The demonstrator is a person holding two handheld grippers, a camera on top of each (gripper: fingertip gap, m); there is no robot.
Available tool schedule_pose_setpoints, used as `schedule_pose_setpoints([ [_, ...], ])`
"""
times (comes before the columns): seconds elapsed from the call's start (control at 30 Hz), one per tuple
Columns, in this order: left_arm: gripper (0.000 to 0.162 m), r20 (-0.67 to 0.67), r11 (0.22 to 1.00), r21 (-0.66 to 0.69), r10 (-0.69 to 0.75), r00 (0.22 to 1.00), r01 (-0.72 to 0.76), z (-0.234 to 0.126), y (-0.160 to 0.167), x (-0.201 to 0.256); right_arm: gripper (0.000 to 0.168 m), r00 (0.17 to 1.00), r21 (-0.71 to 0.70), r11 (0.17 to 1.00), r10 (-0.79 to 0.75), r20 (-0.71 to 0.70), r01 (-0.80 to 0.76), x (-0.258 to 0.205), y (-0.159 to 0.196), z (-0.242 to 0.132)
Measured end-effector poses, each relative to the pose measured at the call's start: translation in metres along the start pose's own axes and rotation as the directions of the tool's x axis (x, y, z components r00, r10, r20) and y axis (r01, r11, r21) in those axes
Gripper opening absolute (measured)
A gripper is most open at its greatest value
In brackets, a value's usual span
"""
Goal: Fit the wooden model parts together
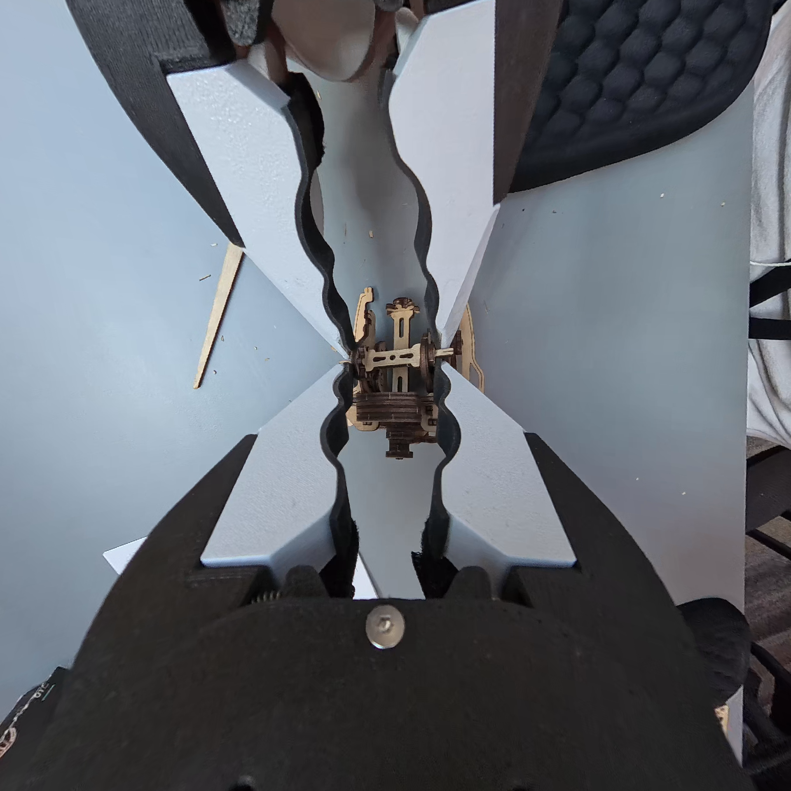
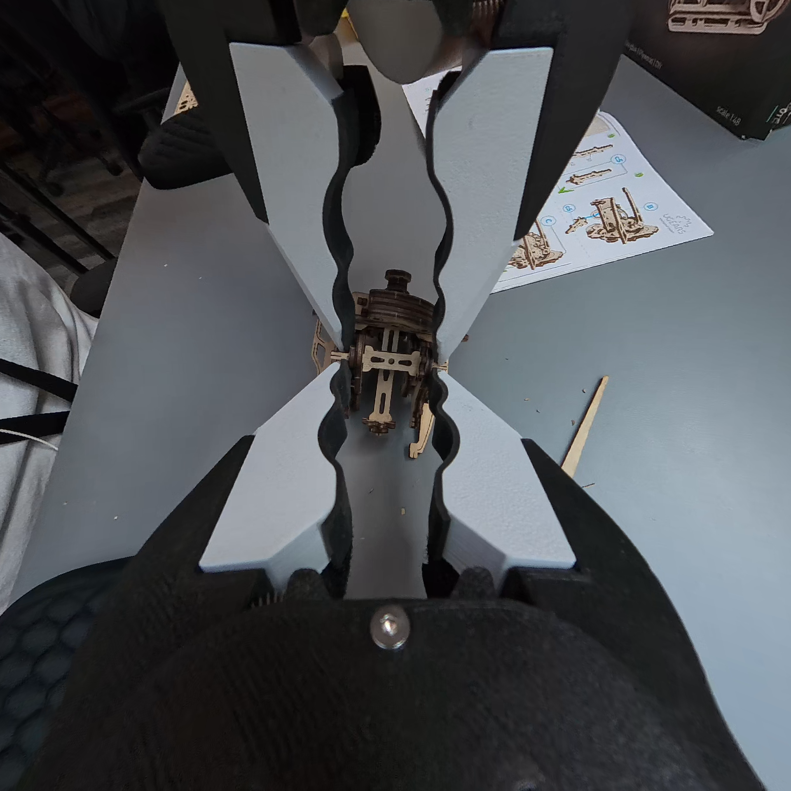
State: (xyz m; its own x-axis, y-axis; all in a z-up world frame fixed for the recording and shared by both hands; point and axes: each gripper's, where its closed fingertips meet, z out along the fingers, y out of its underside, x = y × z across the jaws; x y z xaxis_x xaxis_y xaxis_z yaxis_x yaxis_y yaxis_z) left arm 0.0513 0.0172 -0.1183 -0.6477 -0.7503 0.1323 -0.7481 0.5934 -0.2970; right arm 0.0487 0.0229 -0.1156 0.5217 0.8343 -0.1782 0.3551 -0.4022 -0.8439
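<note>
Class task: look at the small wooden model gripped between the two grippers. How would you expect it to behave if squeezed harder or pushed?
The wooden model is probably fragile: its slotted cross-piece and upright posts look thin and could snap under a harder squeeze. It is likely light for its size, being open laser-cut sheet. Held by the left gripper and right gripper at its axle ends, it may pivot if pushed.

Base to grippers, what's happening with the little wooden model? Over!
Left hand-held gripper and right hand-held gripper both clamped on wooden model, tip to tip. Model off the table. Nothing in the way. Over.

Pale grey-blue tabletop [image 2: 642, 385], black quilted chair cushion [image 1: 642, 85] beside it, dim dark floor [image 2: 51, 162]
</note>
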Motion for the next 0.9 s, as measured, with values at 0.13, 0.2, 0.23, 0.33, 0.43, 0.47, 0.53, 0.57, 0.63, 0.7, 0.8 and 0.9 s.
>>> schedule_pose_setpoints([
  [0.13,0.035,0.01,1.0,-0.004,0.009,1.0,-0.009,-0.0006,-0.0005,0.0008,0.035,1.0,0.005,1.0,-0.012,0.029,0.012,-0.0015,0.0017,-0.0017],
  [0.2,0.035,0.01,1.0,0.001,-0.025,1.0,0.025,-0.0008,0.0001,-0.0003,0.033,1.0,0.011,1.0,-0.005,0.027,0.005,0.0008,0.0026,-0.0024],
  [0.23,0.035,0.009,0.999,0.006,-0.034,0.999,0.033,-0.0008,0.0,-0.0003,0.032,0.999,0.017,1.0,0.002,0.036,-0.003,0.0007,0.0025,-0.0026],
  [0.33,0.035,0.006,0.999,0.022,-0.038,0.999,0.038,-0.001,-0.0002,0.0005,0.032,0.998,0.036,0.999,0.013,0.062,-0.015,-0.0003,0.0019,-0.0029],
  [0.43,0.035,-0.003,0.998,0.031,-0.047,0.999,0.047,-0.0008,0.0,0.0018,0.032,0.996,0.045,0.998,0.031,0.087,-0.035,-0.0018,0.0019,-0.0022],
  [0.47,0.035,-0.007,0.998,0.032,-0.056,0.998,0.057,-0.0008,0.0003,0.0019,0.032,0.995,0.045,0.998,0.037,0.087,-0.041,-0.0018,0.0019,-0.0017],
  [0.53,0.035,-0.013,0.996,0.037,-0.077,0.997,0.077,-0.0005,0.0005,0.0019,0.032,0.995,0.039,0.997,0.062,0.08,-0.065,-0.0015,0.0019,-0.0014],
  [0.57,0.035,-0.016,0.996,0.04,-0.084,0.996,0.084,-0.0005,0.0005,0.0023,0.032,0.994,0.035,0.996,0.074,0.079,-0.077,-0.0018,0.002,-0.0011],
  [0.63,0.035,-0.023,0.993,0.049,-0.102,0.994,0.103,-0.0002,0.0003,0.0033,0.032,0.994,0.036,0.996,0.08,0.08,-0.083,-0.0027,0.0021,-0.0011],
  [0.7,0.035,-0.029,0.992,0.055,-0.116,0.993,0.117,-0.0004,0.0002,0.0039,0.032,0.992,0.037,0.995,0.087,0.091,-0.091,-0.0034,0.0021,-0.0017],
  [0.8,0.035,-0.034,0.987,0.071,-0.142,0.989,0.144,-0.0009,-0.0004,0.0029,0.032,0.989,0.044,0.992,0.11,0.097,-0.115,-0.0022,0.0014,-0.0026],
  [0.9,0.035,-0.037,0.983,0.089,-0.155,0.987,0.158,-0.0002,-0.0011,0.0034,0.031,0.988,0.033,0.991,0.124,0.096,-0.128,-0.0028,0.0025,-0.0026],
])
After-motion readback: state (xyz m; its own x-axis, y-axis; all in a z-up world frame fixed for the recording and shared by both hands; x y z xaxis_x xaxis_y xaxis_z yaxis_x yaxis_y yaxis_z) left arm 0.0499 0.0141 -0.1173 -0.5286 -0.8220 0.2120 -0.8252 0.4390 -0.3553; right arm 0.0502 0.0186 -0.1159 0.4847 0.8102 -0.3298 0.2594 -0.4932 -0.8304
